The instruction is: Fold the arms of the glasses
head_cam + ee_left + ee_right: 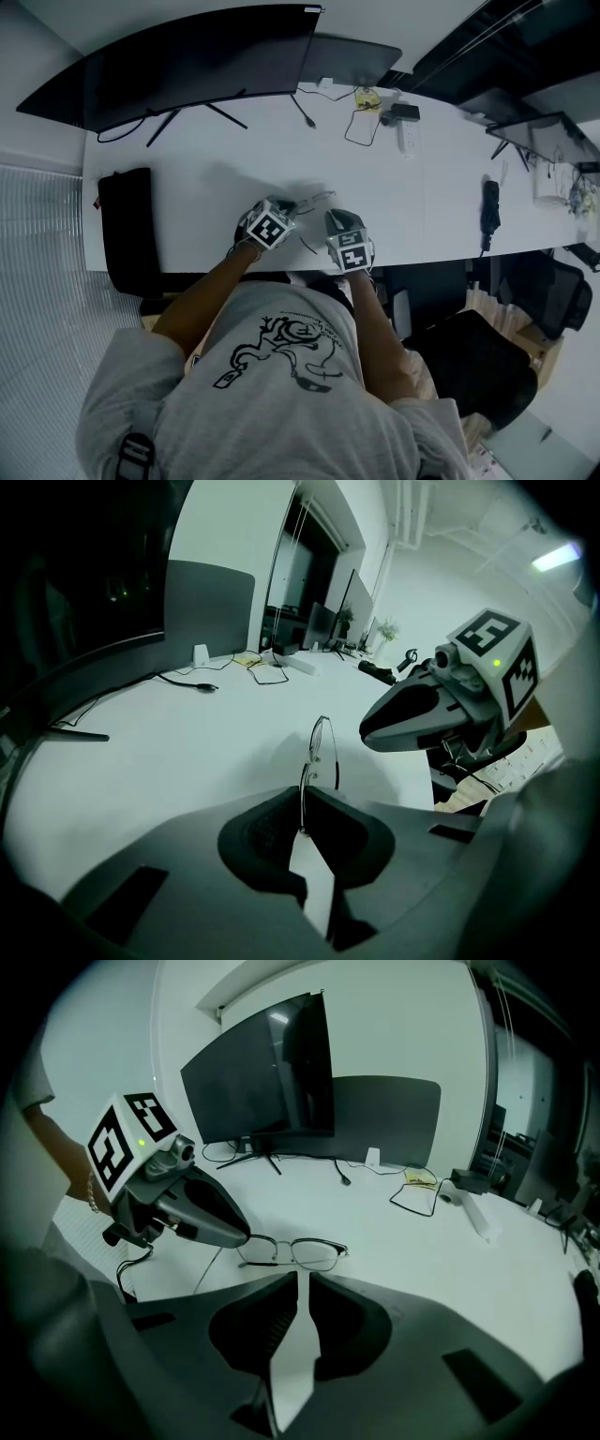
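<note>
Roughly, glasses [286,1247] long axis L-R along desk [422,1269]

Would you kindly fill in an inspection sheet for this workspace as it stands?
Surface: white table, mostly bare.
Job's things: glasses near the front edge, one arm sticking out unfolded.
Clutter: black pouch at the left edge; yellow note, white power strip, dark handset.
Grippers: left gripper claw shut on the glasses' end; right gripper claw narrowly apart, empty.
Cables: black cable looped by the note.
Surroundings: curved monitor at the back; black chair at the right.
</note>
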`<state>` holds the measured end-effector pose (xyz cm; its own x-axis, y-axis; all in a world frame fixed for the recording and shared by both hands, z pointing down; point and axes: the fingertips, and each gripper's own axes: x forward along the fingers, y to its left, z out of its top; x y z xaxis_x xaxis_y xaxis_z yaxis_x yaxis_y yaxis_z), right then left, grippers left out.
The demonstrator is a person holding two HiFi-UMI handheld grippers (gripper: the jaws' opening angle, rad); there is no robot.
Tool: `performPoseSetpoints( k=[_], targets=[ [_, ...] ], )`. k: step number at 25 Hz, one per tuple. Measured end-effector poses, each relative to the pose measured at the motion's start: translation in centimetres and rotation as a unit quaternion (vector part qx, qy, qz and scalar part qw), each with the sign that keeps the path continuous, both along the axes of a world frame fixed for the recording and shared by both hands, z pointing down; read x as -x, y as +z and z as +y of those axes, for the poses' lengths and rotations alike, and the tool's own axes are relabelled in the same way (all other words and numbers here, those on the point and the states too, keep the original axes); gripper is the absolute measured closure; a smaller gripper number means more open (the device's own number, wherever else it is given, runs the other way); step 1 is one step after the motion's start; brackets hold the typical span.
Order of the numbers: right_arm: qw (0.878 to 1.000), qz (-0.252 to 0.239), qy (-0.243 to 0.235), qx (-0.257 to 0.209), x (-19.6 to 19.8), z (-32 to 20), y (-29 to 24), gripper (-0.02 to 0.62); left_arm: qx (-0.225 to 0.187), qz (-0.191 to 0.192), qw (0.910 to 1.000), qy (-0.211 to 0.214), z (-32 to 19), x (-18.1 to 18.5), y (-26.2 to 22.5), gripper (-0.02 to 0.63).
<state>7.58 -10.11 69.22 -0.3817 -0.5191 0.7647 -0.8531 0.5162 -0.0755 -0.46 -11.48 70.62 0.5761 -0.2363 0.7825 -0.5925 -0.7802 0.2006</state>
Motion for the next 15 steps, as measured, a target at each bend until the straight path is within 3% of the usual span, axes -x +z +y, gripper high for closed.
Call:
performPoseSetpoints(
  k=[9, 15],
  targets=[
    [0.999, -0.027, -0.032, 0.000, 2.5, 2.8, -2.3, 0.503, -0.005, -0.003, 1.0000, -0.007, -0.7, 0.3, -0.1, 0.571],
    [0.998, -0.034, -0.056, 0.017, 4.6, 4.9, -1.9, 0.433, 0.001, -0.007, 0.9999, -0.011, -0.9, 0.4, 0.2, 0.572]
  ],
)
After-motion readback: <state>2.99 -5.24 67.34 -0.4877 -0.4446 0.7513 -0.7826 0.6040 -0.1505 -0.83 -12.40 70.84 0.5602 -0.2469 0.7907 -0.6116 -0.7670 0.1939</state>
